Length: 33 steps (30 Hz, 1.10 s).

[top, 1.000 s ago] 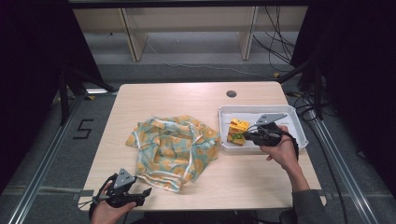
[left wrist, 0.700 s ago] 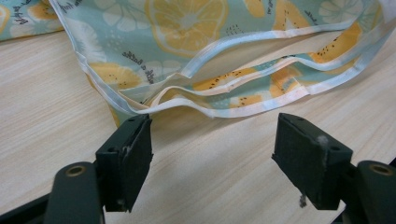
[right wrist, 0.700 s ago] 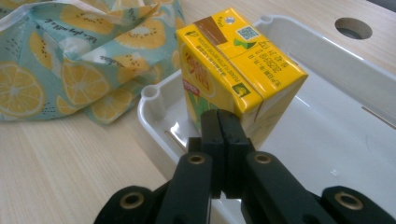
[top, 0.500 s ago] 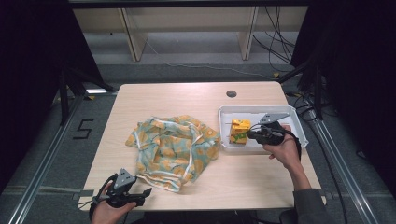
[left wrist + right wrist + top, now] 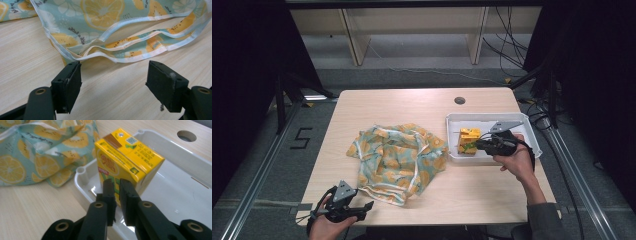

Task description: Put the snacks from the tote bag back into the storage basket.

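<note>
A yellow drink carton (image 5: 468, 140) stands in a white tray (image 5: 532, 135) at the table's right. My right gripper (image 5: 479, 145) points at it from the right. In the right gripper view its jaws (image 5: 117, 183) have just been opening. They stand a narrow slit apart right in front of the carton (image 5: 125, 155), with nothing between them. A lemon-print cloth bag (image 5: 397, 157) lies crumpled mid-table. My left gripper (image 5: 364, 210) rests by the front edge. It is open (image 5: 113, 85) and faces the bag's white-trimmed hem (image 5: 105, 15) without touching it.
The tray's near wall (image 5: 82, 177) sits close to the bag (image 5: 37, 152). A round cable hole (image 5: 459, 100) lies in the tabletop behind the tray. Bare wood runs along the table's left and far sides. Shelving and cables stand beyond the far edge.
The carton has gone from leaning to standing upright in the tray. Both hands have stayed in place.
</note>
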{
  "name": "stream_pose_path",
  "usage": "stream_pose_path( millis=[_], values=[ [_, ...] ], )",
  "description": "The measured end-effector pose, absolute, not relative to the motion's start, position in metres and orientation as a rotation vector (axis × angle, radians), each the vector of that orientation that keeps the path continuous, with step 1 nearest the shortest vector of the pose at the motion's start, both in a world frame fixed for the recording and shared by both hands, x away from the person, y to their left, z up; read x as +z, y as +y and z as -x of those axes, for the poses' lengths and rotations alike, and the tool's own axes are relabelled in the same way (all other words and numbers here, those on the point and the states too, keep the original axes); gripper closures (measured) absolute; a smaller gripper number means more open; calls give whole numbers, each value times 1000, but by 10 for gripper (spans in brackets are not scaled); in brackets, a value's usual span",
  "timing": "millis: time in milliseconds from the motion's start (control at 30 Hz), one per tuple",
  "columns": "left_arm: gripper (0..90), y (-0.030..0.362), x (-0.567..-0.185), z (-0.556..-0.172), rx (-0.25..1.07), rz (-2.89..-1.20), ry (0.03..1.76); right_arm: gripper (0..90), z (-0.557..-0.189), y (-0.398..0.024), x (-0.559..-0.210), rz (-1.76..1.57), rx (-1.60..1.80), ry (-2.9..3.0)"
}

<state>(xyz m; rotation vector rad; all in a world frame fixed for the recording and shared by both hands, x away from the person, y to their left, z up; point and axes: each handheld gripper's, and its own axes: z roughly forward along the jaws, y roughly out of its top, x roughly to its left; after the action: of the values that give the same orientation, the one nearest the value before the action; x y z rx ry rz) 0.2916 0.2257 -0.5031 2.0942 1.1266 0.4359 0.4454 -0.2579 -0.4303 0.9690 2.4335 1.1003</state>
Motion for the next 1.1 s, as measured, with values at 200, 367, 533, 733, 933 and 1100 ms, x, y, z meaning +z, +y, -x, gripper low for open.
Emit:
stream_pose_path(
  millis=[200, 367, 533, 733, 933, 1100],
  values=[
    [275, 225, -503, -292, 441, -2100, 1121, 682, -436, -249, -420, -933, 1128, 2423],
    [275, 227, -502, -292, 439, -2117, 1113, 518, -432, -244, -417, -960, 1153, 2393],
    [274, 228, -501, -292, 437, -2131, 1107, 395, -427, -239, -415, -1017, 1190, 2367],
    [274, 229, -500, -292, 431, -2149, 1104, 335, -421, -234, -415, -1042, 1206, 2347],
    [274, 226, -503, -292, 442, -2093, 1128, 299, -417, -233, -419, -1054, 1196, 2364],
    [274, 226, -503, -292, 436, -2090, 1125, 290, -413, -231, -425, -1082, 1194, 2365]
  ],
)
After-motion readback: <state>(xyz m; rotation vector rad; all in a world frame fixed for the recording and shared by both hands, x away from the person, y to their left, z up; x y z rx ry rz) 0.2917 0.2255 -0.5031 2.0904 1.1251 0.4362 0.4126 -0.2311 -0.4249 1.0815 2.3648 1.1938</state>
